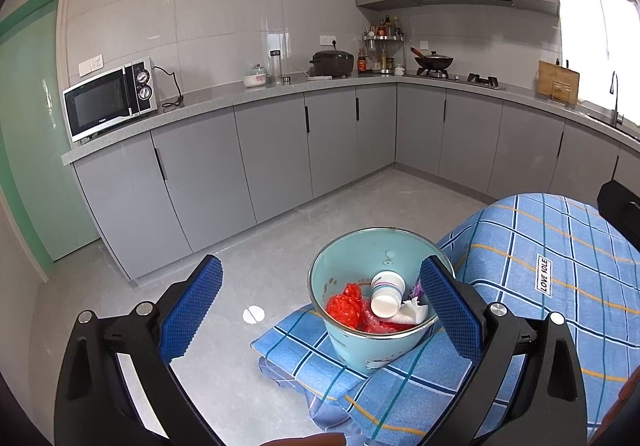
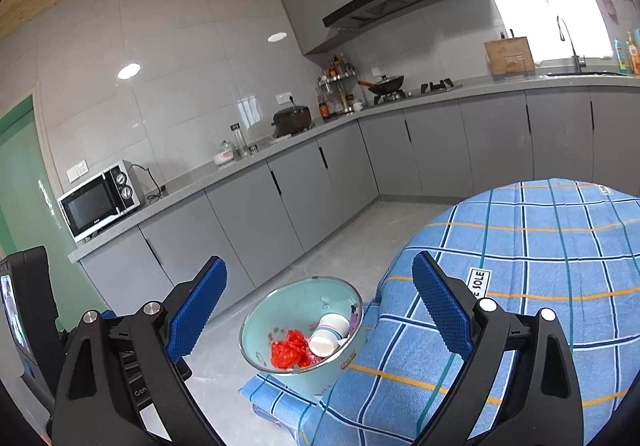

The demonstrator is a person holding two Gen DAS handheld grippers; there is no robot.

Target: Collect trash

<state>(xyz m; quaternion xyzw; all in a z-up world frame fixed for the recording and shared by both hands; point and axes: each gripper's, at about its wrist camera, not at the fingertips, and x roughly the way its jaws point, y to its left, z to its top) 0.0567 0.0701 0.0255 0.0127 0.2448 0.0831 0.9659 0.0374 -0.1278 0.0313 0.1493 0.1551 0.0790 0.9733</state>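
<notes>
Both tools are empty: the left gripper (image 1: pixel 320 300) and the right gripper (image 2: pixel 320 304) hang with jaws spread wide above the light blue bin (image 1: pixel 370 350). The bin sits on a fold of the blue checked cloth (image 1: pixel 560 246) trailing off the table's near corner, holding a paper cup (image 1: pixel 386 294), red plastic (image 1: pixel 345 304) and a tissue (image 1: pixel 414 312). The risk, as I judge it, is tipping: soft footing, and any nudge against the rim could spill everything.
</notes>
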